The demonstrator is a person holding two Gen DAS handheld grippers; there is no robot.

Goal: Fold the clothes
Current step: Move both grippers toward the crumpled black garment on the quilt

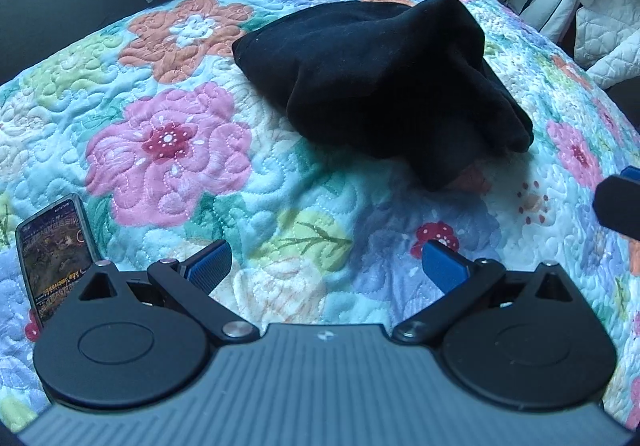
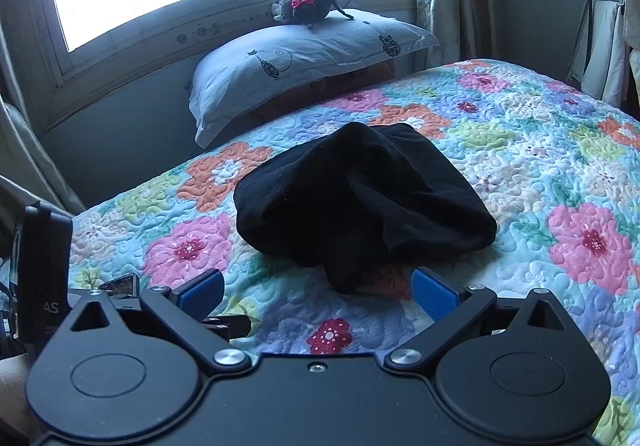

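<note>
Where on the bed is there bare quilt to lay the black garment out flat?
Bare quilt lies right of the black garment and between it and both open grippers, left and right. The near-left corner is crowded by the phone.

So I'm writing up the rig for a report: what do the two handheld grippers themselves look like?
Both are alike: the left gripper has a ribbed grey body, black round discs, black link arms with silver rivets, and blue ribbed fingers. The right gripper has the same black parts and blue fingers, but a smooth black body. No cables or sleeves show.
</note>
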